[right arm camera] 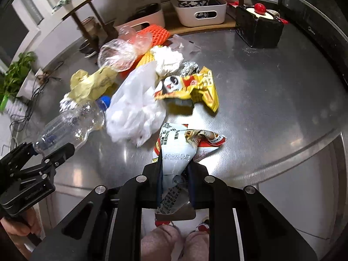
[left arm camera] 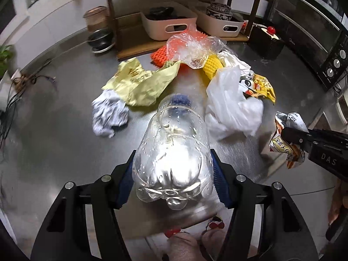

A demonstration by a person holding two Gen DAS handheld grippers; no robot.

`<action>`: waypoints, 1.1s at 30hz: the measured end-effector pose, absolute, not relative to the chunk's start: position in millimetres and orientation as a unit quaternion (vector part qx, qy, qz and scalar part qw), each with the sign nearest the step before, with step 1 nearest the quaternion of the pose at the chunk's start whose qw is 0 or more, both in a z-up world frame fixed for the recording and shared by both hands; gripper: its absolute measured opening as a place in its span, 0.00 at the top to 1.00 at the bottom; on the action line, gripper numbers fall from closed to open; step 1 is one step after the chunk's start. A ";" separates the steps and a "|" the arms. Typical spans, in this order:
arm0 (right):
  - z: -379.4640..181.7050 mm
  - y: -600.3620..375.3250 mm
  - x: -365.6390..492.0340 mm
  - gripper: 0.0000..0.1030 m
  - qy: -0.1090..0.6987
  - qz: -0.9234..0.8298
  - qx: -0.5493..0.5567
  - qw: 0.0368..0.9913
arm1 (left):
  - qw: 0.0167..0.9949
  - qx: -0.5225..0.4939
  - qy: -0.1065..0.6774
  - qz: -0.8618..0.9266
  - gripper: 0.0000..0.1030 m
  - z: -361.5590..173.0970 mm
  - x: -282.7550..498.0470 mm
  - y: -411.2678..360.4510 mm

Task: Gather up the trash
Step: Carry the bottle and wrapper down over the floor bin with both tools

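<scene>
My left gripper (left arm camera: pixel 173 163) is shut on a clear plastic bottle (left arm camera: pixel 171 143) with a blue cap, its blue pads pressing both sides near the base. The bottle (right arm camera: pixel 71 121) tilts cap-first toward the heap. My right gripper (right arm camera: pixel 175 163) is shut on a crumpled white snack wrapper (right arm camera: pixel 180 145), lifted just off the steel table (right arm camera: pixel 271 100). The heap behind holds a white plastic bag (right arm camera: pixel 134 104), a yellow panda snack bag (right arm camera: pixel 195 87), a pale yellow wrapper (left arm camera: pixel 141 80), a crumpled tissue (left arm camera: pixel 108 113), clear film (left arm camera: pixel 195 50) and orange foam netting (right arm camera: pixel 156 32).
A black box with a red knob (right arm camera: pixel 258 28) stands at the back right, a toaster oven (left arm camera: pixel 315 37) beyond it. White bins (left arm camera: pixel 169 26) sit on a low wooden shelf behind the heap. The table's front edge runs just below the grippers; cables and a plant lie left.
</scene>
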State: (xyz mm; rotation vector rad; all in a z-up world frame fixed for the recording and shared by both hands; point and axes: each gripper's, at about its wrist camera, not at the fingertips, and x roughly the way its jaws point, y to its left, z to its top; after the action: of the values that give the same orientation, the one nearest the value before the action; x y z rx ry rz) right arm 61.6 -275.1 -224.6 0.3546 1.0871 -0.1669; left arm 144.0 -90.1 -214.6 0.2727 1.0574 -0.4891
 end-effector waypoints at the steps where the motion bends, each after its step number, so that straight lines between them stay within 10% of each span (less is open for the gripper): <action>1: -223.3 -272.7 57.1 0.81 0.513 -0.074 0.165 0.839 | 0.831 0.125 0.493 -0.226 0.42 -210.9 135.8 -86.1; 19: -197.3 -228.0 -25.6 0.82 0.507 0.018 0.126 0.852 | 0.855 0.082 0.480 -0.182 0.43 -181.0 8.4 -43.4; 33: -318.2 -201.5 -53.4 0.81 0.592 0.059 0.142 0.791 | 0.790 0.060 0.587 -0.167 0.43 -309.6 -33.7 -38.3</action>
State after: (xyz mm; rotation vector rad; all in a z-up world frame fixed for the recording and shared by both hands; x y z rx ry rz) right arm -53.4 -201.5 -318.2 0.3057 1.2752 0.1275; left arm -33.7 -38.3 -309.6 0.1281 1.2626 -0.3596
